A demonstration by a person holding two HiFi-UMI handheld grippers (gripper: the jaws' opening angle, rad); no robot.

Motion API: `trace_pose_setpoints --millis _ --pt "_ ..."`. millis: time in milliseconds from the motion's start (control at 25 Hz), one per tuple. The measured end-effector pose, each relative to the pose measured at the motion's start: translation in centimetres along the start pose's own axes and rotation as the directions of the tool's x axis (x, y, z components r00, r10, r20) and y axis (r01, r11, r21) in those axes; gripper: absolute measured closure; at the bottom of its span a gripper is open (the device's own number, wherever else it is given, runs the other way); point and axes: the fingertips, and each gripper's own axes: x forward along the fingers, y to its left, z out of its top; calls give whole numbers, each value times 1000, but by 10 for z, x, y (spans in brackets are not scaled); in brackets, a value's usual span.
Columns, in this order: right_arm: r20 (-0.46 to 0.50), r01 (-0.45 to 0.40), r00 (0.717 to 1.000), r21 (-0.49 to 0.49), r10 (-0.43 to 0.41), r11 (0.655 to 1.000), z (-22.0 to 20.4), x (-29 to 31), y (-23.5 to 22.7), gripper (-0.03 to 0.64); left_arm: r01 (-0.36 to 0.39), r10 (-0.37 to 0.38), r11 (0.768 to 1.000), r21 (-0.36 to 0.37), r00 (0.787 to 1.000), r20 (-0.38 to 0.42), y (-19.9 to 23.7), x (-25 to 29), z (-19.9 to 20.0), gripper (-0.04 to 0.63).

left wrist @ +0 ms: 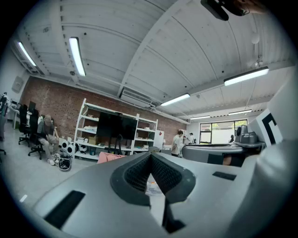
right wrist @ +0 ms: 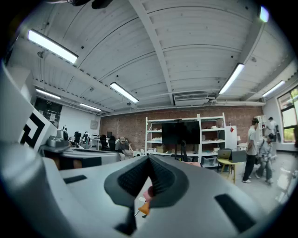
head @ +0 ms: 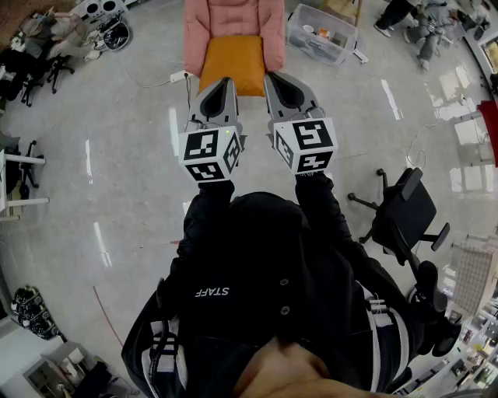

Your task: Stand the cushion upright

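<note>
An orange cushion [head: 233,64] lies flat on the seat of a low pink chair [head: 233,17] at the top of the head view. Both grippers are held level, side by side, just short of the cushion's near edge. The left gripper [head: 224,81] is shut and holds nothing; in its own view the jaws [left wrist: 151,159] meet, with the pink chair [left wrist: 108,158] behind them. The right gripper [head: 274,78] is also shut and empty. Below its closed tips [right wrist: 149,161], a sliver of the orange cushion [right wrist: 144,209] shows.
A clear plastic box [head: 320,33] stands right of the chair. A white power strip [head: 179,76] with its cable lies at the chair's left. A black office chair [head: 405,214] is at my right. People sit at the top right [head: 420,23]; white shelves [left wrist: 116,135] line the brick wall.
</note>
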Motion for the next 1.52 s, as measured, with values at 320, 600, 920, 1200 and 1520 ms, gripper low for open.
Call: trace_pose_setpoints --millis 320,600,920,1200,1520 --pt "15 0 1000 11 0 1000 0 13 14 604 0 0 1000 -7 1000 -7 20 -2 -4 592" --pt "15 -10 1000 -7 10 1000 -4 22 24 604 -3 3 1000 -22 1000 -21 37 -2 -10 592" --pt "18 -5 1000 15 5 1000 -18 39 30 603 -17 15 999 -39 999 -43 65 -1 -24 592" --pt "-13 16 1000 17 -15 1000 -36 55 40 604 -36 31 997 -64 997 -76 95 -3 -43 592" --pt "-73 65 995 40 -62 997 -66 68 41 604 -54 44 995 -83 993 -110 130 -12 -65 592"
